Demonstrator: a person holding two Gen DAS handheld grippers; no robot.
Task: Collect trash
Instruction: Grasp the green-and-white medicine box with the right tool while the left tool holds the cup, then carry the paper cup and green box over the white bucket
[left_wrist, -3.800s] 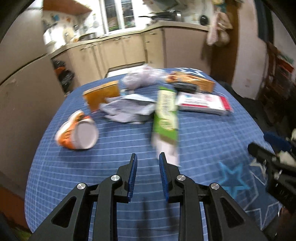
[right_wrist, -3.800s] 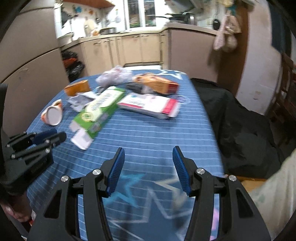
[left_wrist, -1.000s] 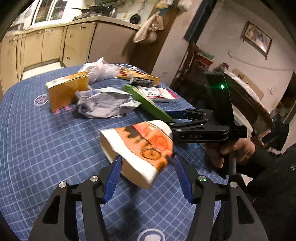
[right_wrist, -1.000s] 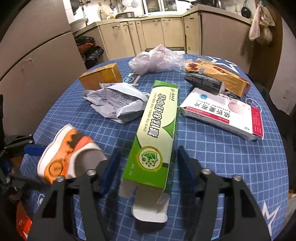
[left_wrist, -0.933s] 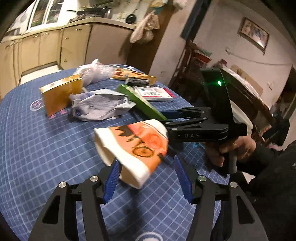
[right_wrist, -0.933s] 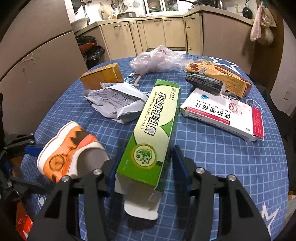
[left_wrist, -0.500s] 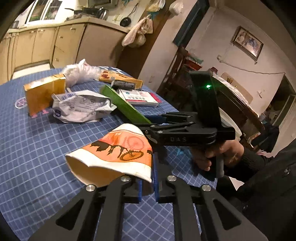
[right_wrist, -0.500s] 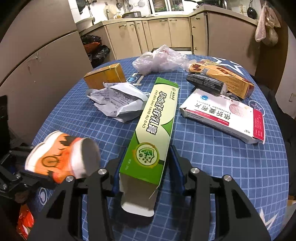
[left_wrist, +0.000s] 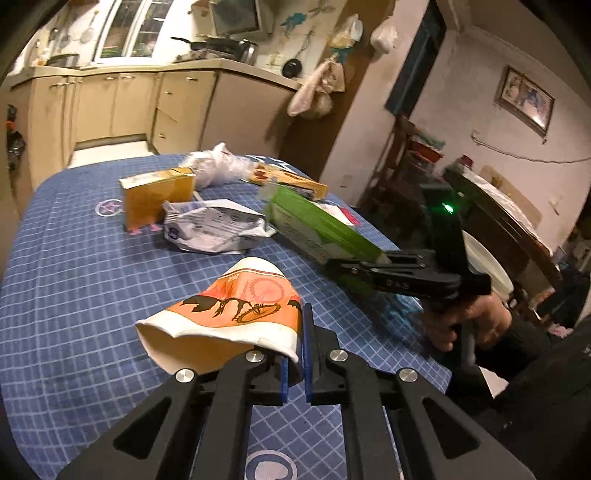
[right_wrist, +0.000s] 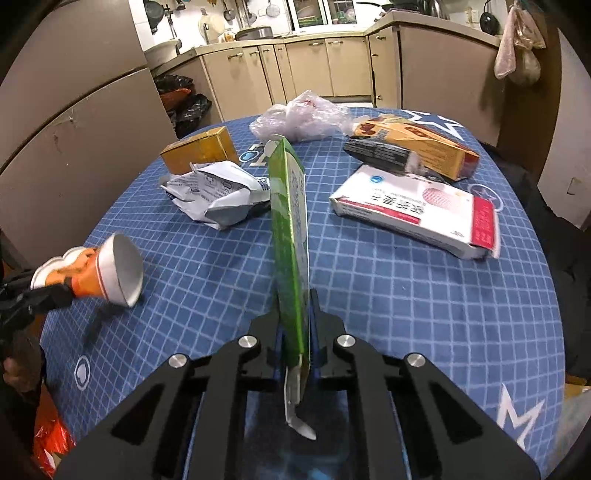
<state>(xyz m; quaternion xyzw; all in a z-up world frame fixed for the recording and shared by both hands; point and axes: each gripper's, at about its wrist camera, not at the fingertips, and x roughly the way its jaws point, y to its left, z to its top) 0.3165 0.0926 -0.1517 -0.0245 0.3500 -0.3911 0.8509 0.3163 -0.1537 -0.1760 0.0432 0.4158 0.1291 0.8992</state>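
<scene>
Left gripper (left_wrist: 294, 354) clenched on crushed orange paper cup (left_wrist: 236, 310), lifted above blue tablecloth (left_wrist: 74, 295) at near left edge. Right gripper (right_wrist: 295, 332) clamped on flattened green carton (right_wrist: 290, 236), held on edge over table middle. Bare cloth near; crumpled wrapper (right_wrist: 218, 192), white-and-red box (right_wrist: 417, 210) farther off.

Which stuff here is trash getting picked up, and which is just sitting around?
Being picked up:
paper cup, squashed in the left hand-held gripper
green box, pinched in the right hand-held gripper

Still lying on the table:
crumpled wrapper
plastic bag
white and red box
yellow box
</scene>
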